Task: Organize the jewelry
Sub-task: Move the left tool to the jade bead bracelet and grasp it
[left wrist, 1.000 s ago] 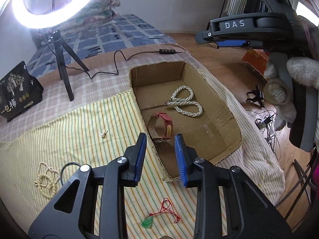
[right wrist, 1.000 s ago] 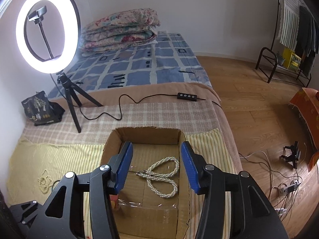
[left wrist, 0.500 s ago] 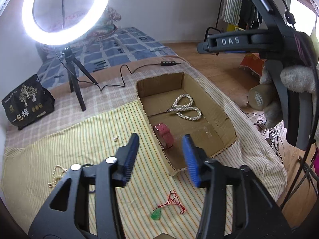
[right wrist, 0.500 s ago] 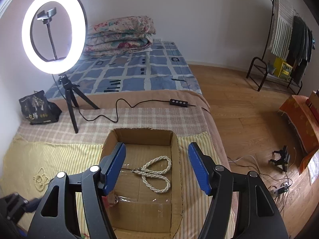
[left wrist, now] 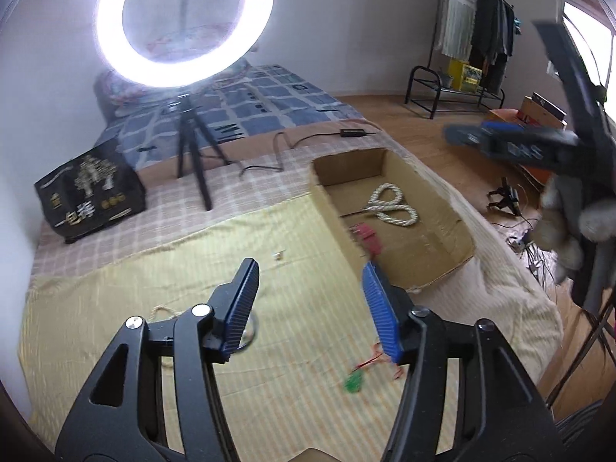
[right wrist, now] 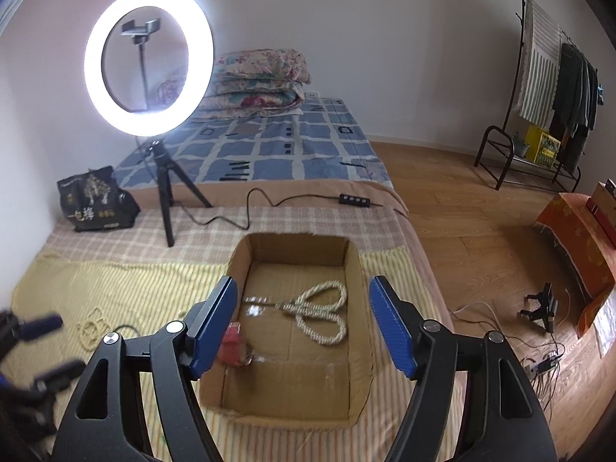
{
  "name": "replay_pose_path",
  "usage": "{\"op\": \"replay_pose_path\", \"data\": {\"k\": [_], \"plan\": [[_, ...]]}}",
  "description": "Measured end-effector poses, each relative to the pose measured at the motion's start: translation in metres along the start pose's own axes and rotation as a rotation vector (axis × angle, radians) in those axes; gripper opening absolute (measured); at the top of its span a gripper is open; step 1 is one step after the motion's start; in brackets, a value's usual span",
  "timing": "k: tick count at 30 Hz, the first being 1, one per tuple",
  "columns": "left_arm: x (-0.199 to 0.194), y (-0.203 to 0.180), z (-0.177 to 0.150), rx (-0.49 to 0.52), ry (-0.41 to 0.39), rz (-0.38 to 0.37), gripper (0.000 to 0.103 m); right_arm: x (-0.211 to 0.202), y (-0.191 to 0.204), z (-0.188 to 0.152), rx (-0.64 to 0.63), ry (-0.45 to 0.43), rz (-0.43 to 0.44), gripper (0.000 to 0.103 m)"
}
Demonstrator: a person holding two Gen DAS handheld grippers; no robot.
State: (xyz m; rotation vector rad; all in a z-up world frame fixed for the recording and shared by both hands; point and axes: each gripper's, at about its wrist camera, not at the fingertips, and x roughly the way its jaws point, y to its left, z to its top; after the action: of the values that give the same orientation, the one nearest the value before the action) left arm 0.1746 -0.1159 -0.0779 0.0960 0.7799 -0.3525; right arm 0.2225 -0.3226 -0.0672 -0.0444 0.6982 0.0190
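Note:
An open cardboard box (left wrist: 442,265) (right wrist: 358,269) lies on the bed. A white pearl necklace (left wrist: 390,208) (right wrist: 319,308) and a red bracelet (left wrist: 367,236) (right wrist: 233,340) lie inside it. On the yellow striped cloth (left wrist: 154,269) lie a green pendant on a red cord (left wrist: 354,383), a small earring (left wrist: 278,256), a beige bead string (right wrist: 90,327) and a dark ring (left wrist: 248,333). My left gripper (left wrist: 310,308) is open and empty above the cloth, left of the box. My right gripper (right wrist: 304,323) is open and empty above the box; it shows blurred in the left wrist view (left wrist: 508,144).
A lit ring light on a tripod (left wrist: 188,146) (right wrist: 163,184) stands behind the cloth, its cable and switch (right wrist: 354,200) trailing right. A black bag (left wrist: 90,192) (right wrist: 96,200) sits at the back left. The bed edge drops to wood floor with cables (right wrist: 539,308) on the right.
My left gripper opened wide and pulled back left from the box, leaving the red bracelet inside. My right gripper opened wider and rose slightly.

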Motion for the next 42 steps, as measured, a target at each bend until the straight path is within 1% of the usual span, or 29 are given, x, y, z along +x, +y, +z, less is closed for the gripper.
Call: {"op": "replay_pose_path", "data": {"k": [2, 4, 5, 10, 14, 18, 21, 23, 24, 25, 27, 30, 32, 33, 34, 36, 38, 40, 42], "plan": [[-0.002, 0.018, -0.007, -0.025, 0.014, 0.02, 0.058, -0.005, 0.005, -0.01, -0.006, 0.023, -0.004, 0.072], [-0.002, 0.039, -0.012, -0.059, 0.028, 0.043, 0.058, -0.009, 0.009, -0.018, -0.01, 0.045, -0.015, 0.077], [-0.001, 0.05, -0.015, -0.079, 0.036, 0.054, 0.058, -0.012, 0.013, -0.025, -0.009, 0.056, -0.013, 0.077], [-0.002, 0.103, -0.029, -0.173, 0.064, 0.102, 0.058, -0.026, 0.03, -0.05, 0.003, 0.081, 0.064, 0.077], [-0.005, 0.13, -0.035, -0.232, 0.078, 0.093, 0.058, -0.03, 0.043, -0.073, 0.013, 0.099, 0.086, 0.077], [-0.008, 0.154, -0.039, -0.283, 0.081, 0.099, 0.058, -0.021, 0.052, -0.1, 0.023, 0.171, 0.12, 0.077], [-0.009, 0.176, -0.043, -0.339, 0.088, 0.096, 0.058, -0.012, 0.06, -0.116, 0.012, 0.225, 0.139, 0.077], [-0.007, 0.187, -0.045, -0.371, 0.098, 0.093, 0.053, -0.005, 0.065, -0.122, -0.002, 0.259, 0.159, 0.073], [-0.006, 0.192, -0.047, -0.384, 0.105, 0.091, 0.052, -0.004, 0.067, -0.125, -0.008, 0.27, 0.162, 0.068], [-0.002, 0.197, -0.05, -0.402, 0.119, 0.086, 0.05, -0.001, 0.069, -0.127, -0.013, 0.283, 0.167, 0.065], [0.006, 0.203, -0.056, -0.425, 0.152, 0.079, 0.044, 0.005, 0.074, -0.132, -0.023, 0.309, 0.186, 0.064], [0.025, 0.211, -0.07, -0.477, 0.223, 0.049, 0.039, 0.014, 0.077, -0.138, -0.021, 0.353, 0.219, 0.05], [0.037, 0.215, -0.08, -0.519, 0.27, 0.024, 0.033, 0.02, 0.078, -0.142, -0.01, 0.387, 0.241, 0.049], [0.041, 0.216, -0.085, -0.539, 0.288, 0.007, 0.032, 0.022, 0.078, -0.143, -0.001, 0.398, 0.249, 0.045], [0.047, 0.217, -0.089, -0.56, 0.307, -0.008, 0.029, 0.025, 0.077, -0.145, 0.009, 0.412, 0.262, 0.038], [0.057, 0.219, -0.096, -0.591, 0.342, -0.021, 0.027, 0.031, 0.078, -0.148, 0.028, 0.442, 0.293, 0.035], [0.065, 0.22, -0.101, -0.621, 0.364, -0.028, 0.022, 0.035, 0.078, -0.151, 0.038, 0.463, 0.309, 0.035], [0.072, 0.22, -0.104, -0.653, 0.381, -0.039, 0.021, 0.037, 0.079, -0.152, 0.039, 0.475, 0.315, 0.032], [0.077, 0.219, -0.104, -0.66, 0.391, -0.042, 0.02, 0.04, 0.081, -0.153, 0.043, 0.488, 0.327, 0.028]]}}
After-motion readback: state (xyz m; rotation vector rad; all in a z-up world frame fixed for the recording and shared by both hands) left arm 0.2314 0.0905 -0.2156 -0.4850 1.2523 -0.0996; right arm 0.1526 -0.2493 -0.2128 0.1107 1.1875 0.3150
